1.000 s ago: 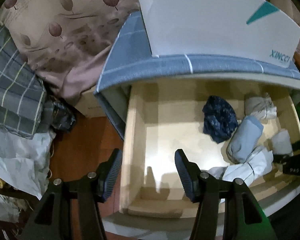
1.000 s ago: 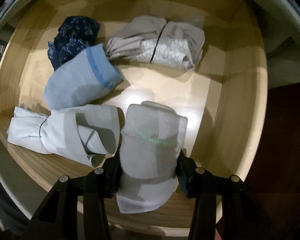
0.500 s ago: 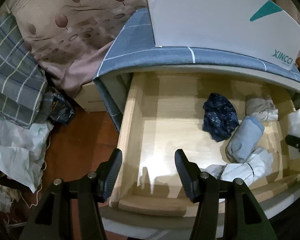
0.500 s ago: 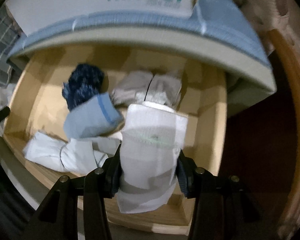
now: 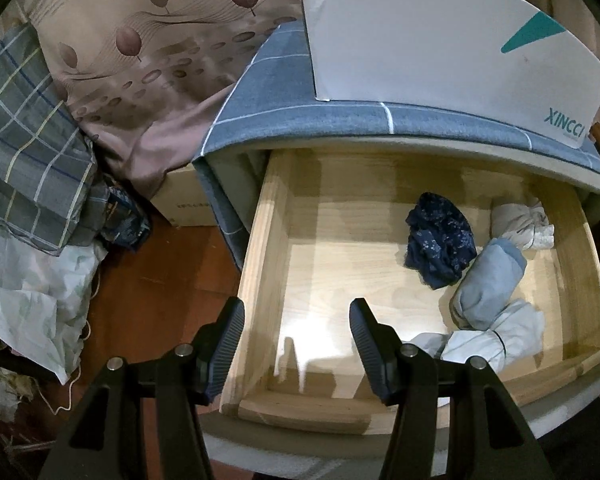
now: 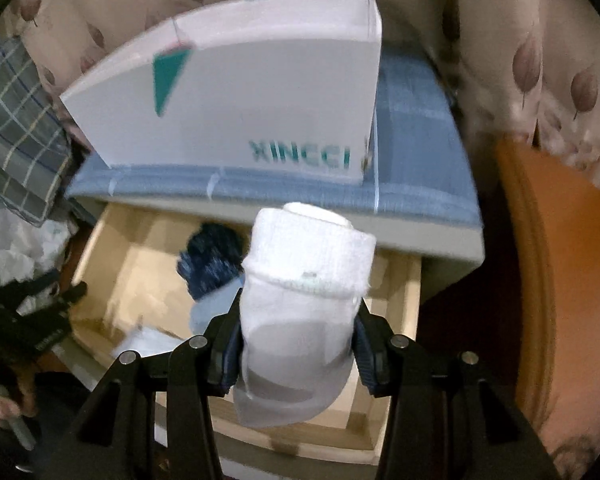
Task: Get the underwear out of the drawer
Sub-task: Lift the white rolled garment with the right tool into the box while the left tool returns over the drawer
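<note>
With the right gripper (image 6: 296, 344) jaws pinching the white roll (image 6: 304, 304) above the drawer (image 6: 410, 300), maintain clamp pressure and carry clear; left gripper (image 5: 296, 334) jaws spread, empty.

The drawer (image 5: 268, 280) is pale unfinished-looking wood, smooth, with a soft sheen where light strikes its floor. The white roll (image 6: 304, 312) is knitted cloth, ribbed and fuzzy at its cuff. The navy bundle (image 5: 438, 246) is thin, crinkled printed fabric; the light blue roll (image 5: 486, 290) looks like soft matt cotton. The box (image 5: 440, 60) on top is smooth matt white card. The cover (image 5: 268, 92) under it is woven grey-blue cloth. The left gripper (image 5: 296, 336) has black plastic fingers with ribbed pads and shiny metal screws.
</note>
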A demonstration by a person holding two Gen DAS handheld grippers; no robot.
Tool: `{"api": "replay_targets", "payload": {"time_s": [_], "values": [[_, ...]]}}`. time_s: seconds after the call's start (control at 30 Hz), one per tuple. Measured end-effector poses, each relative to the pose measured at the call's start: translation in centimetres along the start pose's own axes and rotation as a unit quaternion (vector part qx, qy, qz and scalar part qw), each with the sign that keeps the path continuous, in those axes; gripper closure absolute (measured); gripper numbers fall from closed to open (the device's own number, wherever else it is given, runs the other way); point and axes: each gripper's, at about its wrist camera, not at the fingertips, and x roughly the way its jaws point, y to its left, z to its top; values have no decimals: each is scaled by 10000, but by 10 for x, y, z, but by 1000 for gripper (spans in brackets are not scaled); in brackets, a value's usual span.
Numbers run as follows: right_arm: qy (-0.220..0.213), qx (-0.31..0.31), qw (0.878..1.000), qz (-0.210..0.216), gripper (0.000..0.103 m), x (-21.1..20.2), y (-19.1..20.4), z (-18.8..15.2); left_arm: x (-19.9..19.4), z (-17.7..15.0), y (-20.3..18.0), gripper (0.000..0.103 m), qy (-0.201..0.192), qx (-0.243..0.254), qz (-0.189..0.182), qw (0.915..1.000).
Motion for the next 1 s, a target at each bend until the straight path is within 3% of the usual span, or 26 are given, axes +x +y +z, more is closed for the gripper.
{"api": "replay_targets", "payload": {"time_s": [0.27, 0.53, 0.73, 1.0], "values": [[-507, -68, 9987, 36, 60, -55, 0, 38, -1, 0, 2, 47, -30, -51, -24, 10000], [-882, -79, 9961, 37, 60, -77, 9, 90, -2, 1, 5, 47, -62, -145, -103, 9998], [-925, -83, 9957, 19, 60, -68, 17, 139, -3, 1, 6, 47, -75, -199, -154, 9997], [-359, 6, 9993, -63, 60, -11, 21, 176, -3, 1, 10, 47, -98, -356, -222, 9991]]}}
